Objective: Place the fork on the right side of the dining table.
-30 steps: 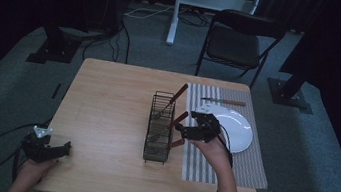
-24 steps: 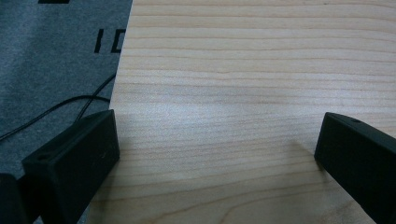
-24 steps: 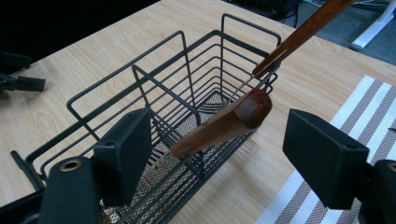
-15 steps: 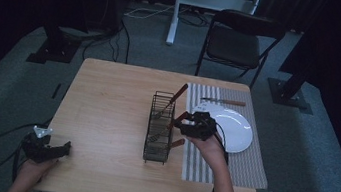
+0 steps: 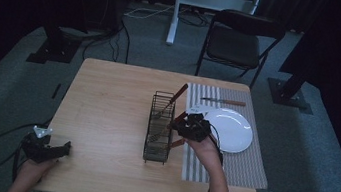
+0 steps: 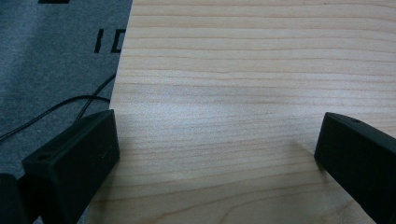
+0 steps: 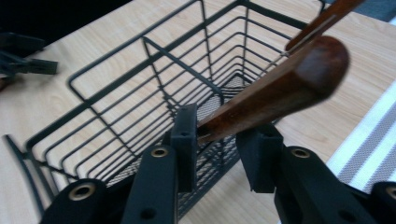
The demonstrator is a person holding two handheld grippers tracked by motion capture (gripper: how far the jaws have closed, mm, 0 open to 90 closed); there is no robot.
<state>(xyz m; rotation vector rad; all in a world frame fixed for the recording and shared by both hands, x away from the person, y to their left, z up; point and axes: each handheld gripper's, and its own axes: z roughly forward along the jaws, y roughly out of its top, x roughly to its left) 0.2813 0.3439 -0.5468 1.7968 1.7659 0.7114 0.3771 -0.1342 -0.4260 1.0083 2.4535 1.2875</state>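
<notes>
Right tool has just been closing its jaws around one brown wooden utensil handle, which leans out of the single black wire basket on the pale wooden desk; firm contact looks likely but unclear. Left tool hangs released over bare desk. One white round plate sits on one striped mat.

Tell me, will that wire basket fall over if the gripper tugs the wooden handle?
Maybe. The wire basket looks tall, narrow and light, so a sideways tug could tip it. The wooden handle looks stiff and smooth, leaning between the right gripper jaws, which have just been closing; it might slide rather than bend.
</notes>
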